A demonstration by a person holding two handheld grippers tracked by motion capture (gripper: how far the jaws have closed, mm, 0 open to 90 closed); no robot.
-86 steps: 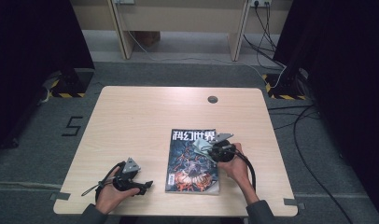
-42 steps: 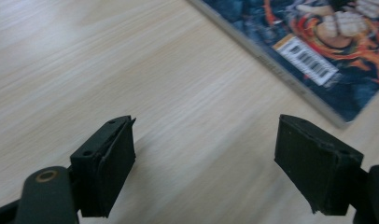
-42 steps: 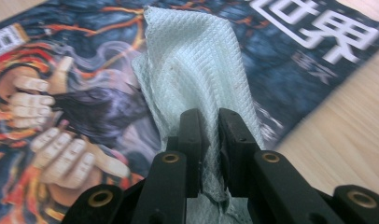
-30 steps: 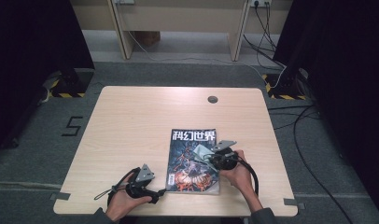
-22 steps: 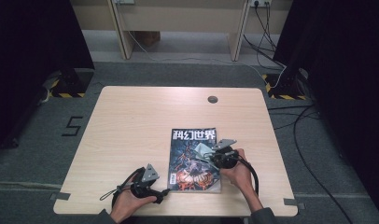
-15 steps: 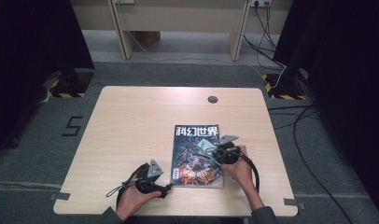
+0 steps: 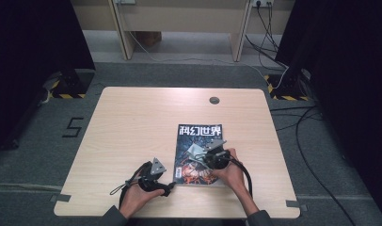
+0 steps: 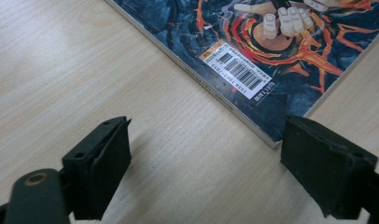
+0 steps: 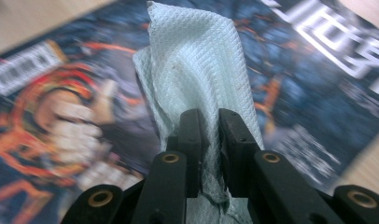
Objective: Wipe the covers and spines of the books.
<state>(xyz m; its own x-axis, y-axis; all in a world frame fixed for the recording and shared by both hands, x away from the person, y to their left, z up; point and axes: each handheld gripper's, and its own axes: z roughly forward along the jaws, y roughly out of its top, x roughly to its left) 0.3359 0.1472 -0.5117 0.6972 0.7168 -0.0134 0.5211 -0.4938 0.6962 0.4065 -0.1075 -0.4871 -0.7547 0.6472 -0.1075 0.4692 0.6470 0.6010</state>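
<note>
- Between the right gripper's (image 9: 208, 135) two black jaws: a pale blue, waffle-textured paper cloth (image 9: 197, 70), pinched tight, with the pads nearly together on its bunched lower end.
- Beyond those pads: the cloth's free end standing up and forward, its far end over the cover below; whether touching it, impossible to tell.
- Under the cloth: a glossy magazine (image 9: 313, 79) with a dark blue cover, swirls of orange flame and large white characters, blurred in the right gripper view.
- In the high view: right gripper (image 7: 209, 153) over the middle of the magazine (image 7: 198, 153), held by the right hand (image 7: 231, 172), a black cable looping back towards the near edge.
- At the left gripper (image 8: 204, 158): jaws spread wide, nothing gripped, bare wood between the pads.
- Just past the left gripper's far pad: the magazine's near corner (image 8: 271, 135), lying flat, close to the pad; touching or not, impossible to tell.
- Along that cover edge: a white barcode label (image 8: 239, 72) beside the spine.
- In the high view: left gripper (image 7: 166, 187) low over the wood just left of the magazine's near left corner, held by the left hand (image 7: 135, 197).
- Beneath everything: a light wooden table (image 7: 132, 122) with rounded corners, magazine flat on its near right part, title end away from the person.
- Farther back on the table: a small round dark grommet (image 7: 214, 100), well apart from the magazine.
- Around the table: grey carpet floor (image 7: 48, 141) with a dark numeral marked at the left.
</note>
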